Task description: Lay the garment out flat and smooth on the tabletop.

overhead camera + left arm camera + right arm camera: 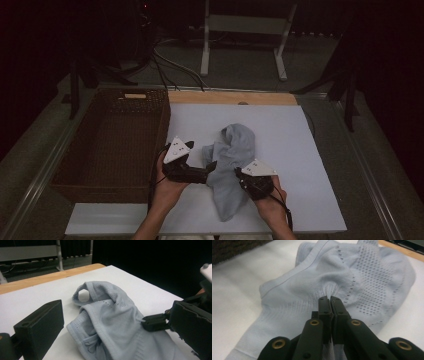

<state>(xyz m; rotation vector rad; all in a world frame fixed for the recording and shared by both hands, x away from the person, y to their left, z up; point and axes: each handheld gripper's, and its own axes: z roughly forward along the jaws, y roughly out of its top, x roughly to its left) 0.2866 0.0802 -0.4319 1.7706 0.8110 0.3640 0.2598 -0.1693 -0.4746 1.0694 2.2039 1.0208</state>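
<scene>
**Right claw pinches the grey garment while the left waits open**

High view: a light grey knit garment [228, 165] lies crumpled on the white worktop [300, 150], just right of centre in the frame, with a brown wicker basket [115, 140] at the left edge of the board. The right claw [239, 174] sits on the cloth's lower right part; the left claw [212, 167] comes at its left edge from the lower centre of the frame.

In the right gripper view the two jaws stand pressed together on a small fold of fabric [329, 293], the knit puckering into radiating creases at the bite. That grip looks meant to anchor or lift one point of the cloth so the other claw can take a second hold.

In the left gripper view the left claw's jaws stand wide apart, with the garment [110, 322] lying between them and neither jaw pressing on it; the right claw [145, 323] shows at the right, nipping the cloth.

The garment's long axis runs from the lower centre of the high view towards the upper centre, leaning slightly right. A looped opening [83, 295] lies at the far end, and the narrower end points toward the person.
</scene>
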